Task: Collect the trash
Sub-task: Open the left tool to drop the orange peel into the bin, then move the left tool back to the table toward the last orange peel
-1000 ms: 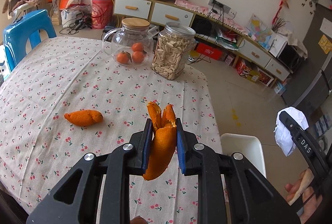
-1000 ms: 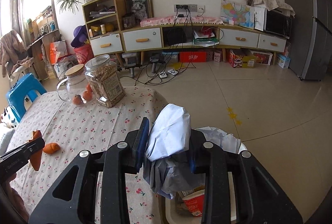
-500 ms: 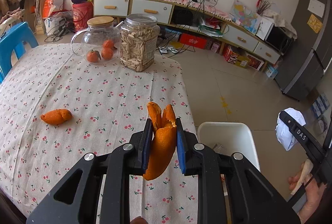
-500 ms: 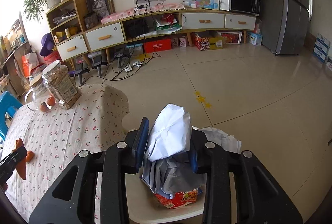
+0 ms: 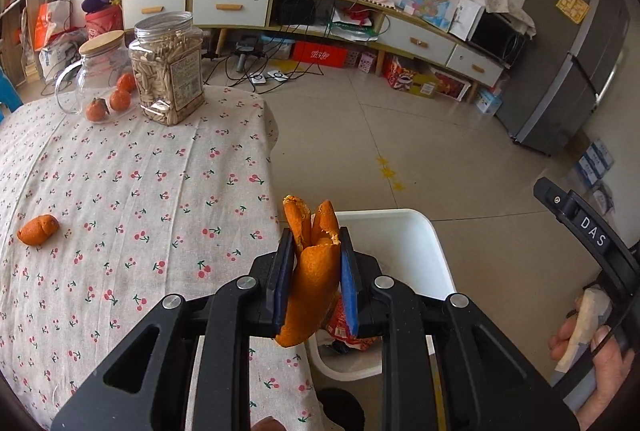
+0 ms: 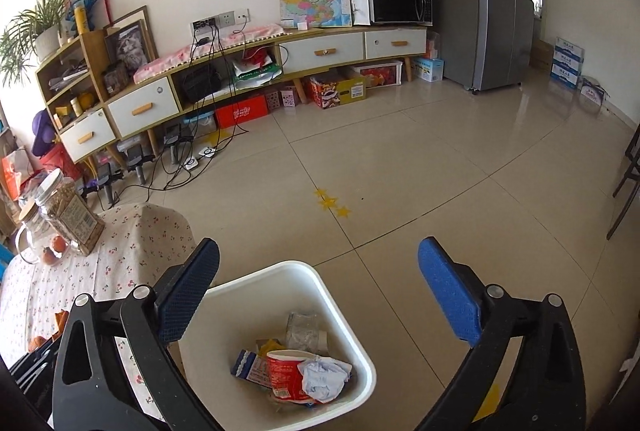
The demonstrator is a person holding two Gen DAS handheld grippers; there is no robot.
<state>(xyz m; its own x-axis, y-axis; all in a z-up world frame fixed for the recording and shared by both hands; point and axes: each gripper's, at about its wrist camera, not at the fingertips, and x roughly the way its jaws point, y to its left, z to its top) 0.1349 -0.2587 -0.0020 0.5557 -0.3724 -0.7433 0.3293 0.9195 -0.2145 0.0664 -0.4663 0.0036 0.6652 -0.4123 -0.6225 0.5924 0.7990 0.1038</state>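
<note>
Since the earlier frame the right gripper (image 6: 316, 287) has let go its white paper wad (image 6: 324, 377); its jaws now stand spread above the white bin (image 6: 362, 347), where the wad lies. The left gripper (image 5: 316, 271) is pinching an orange peel (image 5: 312, 271), long axis pointing to 12 o'clock, near the bin's 9 o'clock rim. Next step, I judge: carry it over and release. Another peel (image 5: 38, 230) waits on the table (image 5: 160, 167).

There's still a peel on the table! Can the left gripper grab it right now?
Probably not yet. The left gripper is shut on a big orange peel, so it is full. The small orange peel lies in the open on the tablecloth, nothing covering it.
</note>
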